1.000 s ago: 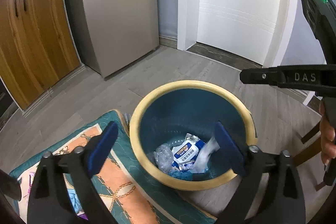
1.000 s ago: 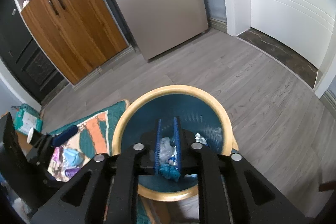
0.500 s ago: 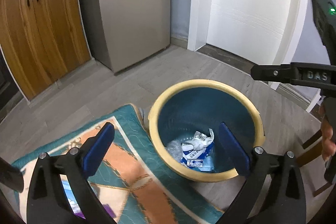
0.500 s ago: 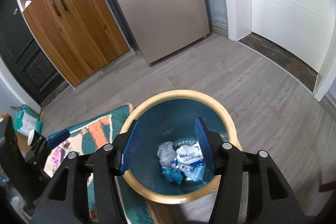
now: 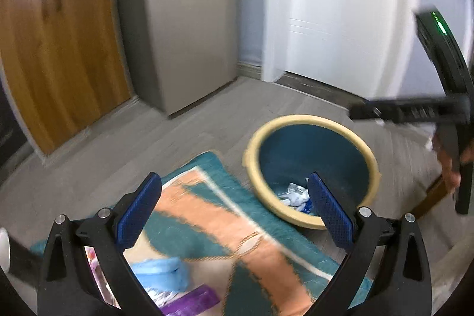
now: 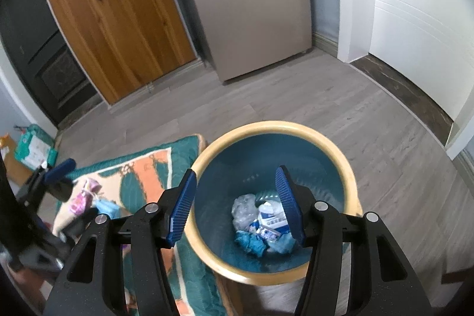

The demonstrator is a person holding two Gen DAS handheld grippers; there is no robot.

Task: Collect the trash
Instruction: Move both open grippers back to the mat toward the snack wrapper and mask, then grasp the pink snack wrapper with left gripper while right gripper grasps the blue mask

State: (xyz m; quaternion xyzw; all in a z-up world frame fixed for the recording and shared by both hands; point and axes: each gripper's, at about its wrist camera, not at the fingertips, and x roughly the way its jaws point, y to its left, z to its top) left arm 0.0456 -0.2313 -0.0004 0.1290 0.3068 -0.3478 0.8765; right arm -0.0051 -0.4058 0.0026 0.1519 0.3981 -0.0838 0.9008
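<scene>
A blue bin with a yellow rim (image 6: pixel 351 168) stands on the floor; it also shows in the left wrist view (image 5: pixel 311 120). Trash (image 6: pixel 263 222) lies at its bottom: a clear bag, a white and blue packet, blue crumpled pieces. My right gripper (image 6: pixel 238 208) is open and empty above the bin's left side. My left gripper (image 5: pixel 234 211) is open and empty above the rug (image 5: pixel 207 215), left of the bin. On the rug lie a light blue piece (image 5: pixel 161 271), a purple item (image 5: pixel 192 299) and a pink item (image 6: pixel 80 199).
A beige fridge (image 6: pixel 248 5) and a wooden cabinet (image 6: pixel 118 28) stand at the back, a white door (image 6: pixel 420 28) to the right. A teal package (image 6: pixel 35 145) lies at the far left. Grey wood floor (image 6: pixel 296 96) surrounds the bin.
My right gripper opened and its trash dropped into the bin. My left gripper swung left, from over the bin to over the rug.
</scene>
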